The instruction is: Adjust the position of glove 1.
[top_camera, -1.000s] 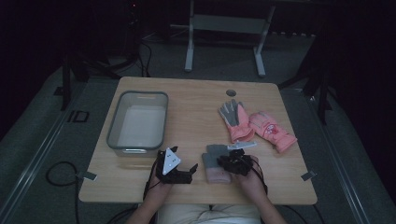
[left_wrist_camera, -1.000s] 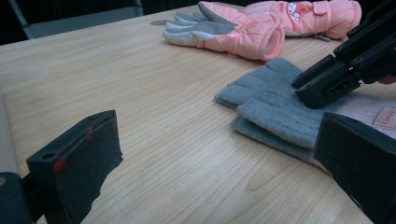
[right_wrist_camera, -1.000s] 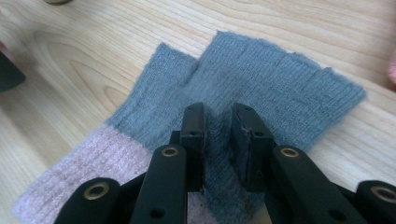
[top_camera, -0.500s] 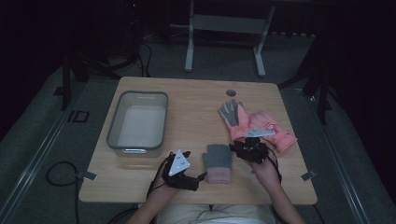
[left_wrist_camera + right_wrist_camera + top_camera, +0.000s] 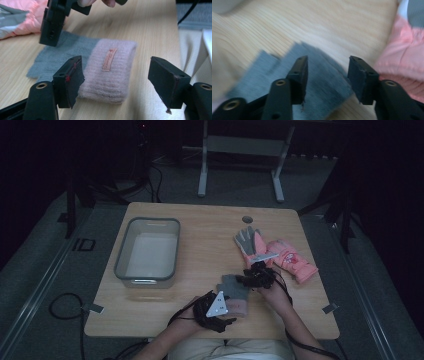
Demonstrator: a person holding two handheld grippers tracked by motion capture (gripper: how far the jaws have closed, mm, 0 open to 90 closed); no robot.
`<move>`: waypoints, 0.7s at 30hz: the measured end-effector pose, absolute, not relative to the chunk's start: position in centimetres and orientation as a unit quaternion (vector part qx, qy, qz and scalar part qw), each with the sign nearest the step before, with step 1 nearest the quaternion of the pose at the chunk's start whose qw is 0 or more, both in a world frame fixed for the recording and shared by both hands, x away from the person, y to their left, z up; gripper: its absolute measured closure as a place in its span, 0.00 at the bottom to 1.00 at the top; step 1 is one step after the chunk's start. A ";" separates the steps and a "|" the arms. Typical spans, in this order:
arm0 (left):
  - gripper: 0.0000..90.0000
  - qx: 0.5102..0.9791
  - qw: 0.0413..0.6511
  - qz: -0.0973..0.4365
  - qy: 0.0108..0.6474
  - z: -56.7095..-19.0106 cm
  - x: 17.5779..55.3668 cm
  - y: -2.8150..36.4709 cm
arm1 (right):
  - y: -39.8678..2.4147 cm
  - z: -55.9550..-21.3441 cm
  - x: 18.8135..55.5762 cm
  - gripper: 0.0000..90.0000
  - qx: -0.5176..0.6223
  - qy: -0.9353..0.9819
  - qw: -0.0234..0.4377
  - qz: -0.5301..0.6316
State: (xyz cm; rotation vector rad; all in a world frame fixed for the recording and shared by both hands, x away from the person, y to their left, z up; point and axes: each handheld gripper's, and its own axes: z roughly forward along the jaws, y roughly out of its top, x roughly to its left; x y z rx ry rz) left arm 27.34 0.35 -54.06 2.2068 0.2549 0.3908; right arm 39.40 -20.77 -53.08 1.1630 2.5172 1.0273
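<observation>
A knit glove (image 5: 234, 292) with grey fingers and a pink cuff lies flat near the table's front edge. My left gripper (image 5: 226, 319) sits just left of the cuff and points right. In the left gripper view the cuff (image 5: 110, 72) lies just beyond and between the jaws of the left gripper (image 5: 117, 72). They have just been closing, and the pads stay clear of it. My right gripper (image 5: 250, 279) hovers over the finger end. Its jaws have just been opening, and the grey knit (image 5: 262, 75) runs under the right gripper (image 5: 328, 72), untouched.
A pair of pink and grey padded gloves (image 5: 285, 255) lies at the right of the table, close behind my right hand. A grey bin (image 5: 119, 262) stands at the left. A round hole (image 5: 246, 219) marks the table's far side.
My left hand has slid right, up to the glove's cuff. My right hand has left the cuff and gone back and right to the finger end.
</observation>
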 end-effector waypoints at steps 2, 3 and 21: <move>0.32 0.888 0.421 0.157 0.098 -54.4 27.5 0.2 | -20.8 -53.9 39.5 0.50 0.393 0.852 0.088 0.333; 0.31 0.890 0.415 0.162 0.098 -54.6 27.5 0.1 | -20.9 -54.1 39.6 0.49 0.393 0.852 0.084 0.336; 0.44 0.901 0.382 0.193 0.074 -55.8 28.0 -0.3 | -21.0 -54.4 40.0 0.43 0.372 0.863 0.085 0.330</move>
